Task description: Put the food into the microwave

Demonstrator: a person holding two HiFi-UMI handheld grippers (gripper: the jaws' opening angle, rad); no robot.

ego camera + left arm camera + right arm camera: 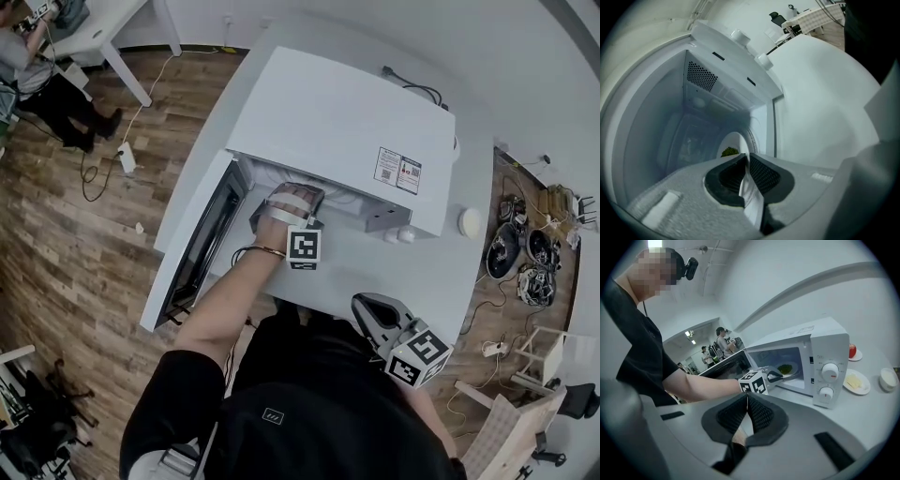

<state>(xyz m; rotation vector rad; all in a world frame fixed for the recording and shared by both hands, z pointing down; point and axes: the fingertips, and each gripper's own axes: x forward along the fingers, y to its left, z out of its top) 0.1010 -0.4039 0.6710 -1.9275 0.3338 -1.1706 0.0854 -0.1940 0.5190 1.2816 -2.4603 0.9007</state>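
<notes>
On the white table (450,281) the microwave (337,131) stands with its door (202,239) swung full out to the left. I take that to be why my left arm has a free line into the cavity. My left gripper (747,155) is inside that cavity, angled down toward the oven floor. Its jaws are drawn almost together at the tips, and I see nothing pinched between them. My right gripper (747,397) hangs back near the table's front edge, jaws closed on nothing. I'd judge it is parked there so it doesn't crowd the opening. The plate (790,369) lies flat inside the microwave, just beyond the left tips and roughly central, where the door should clear it. The green food (730,152) sits on that plate, so I reckon the job is nearly done.
</notes>
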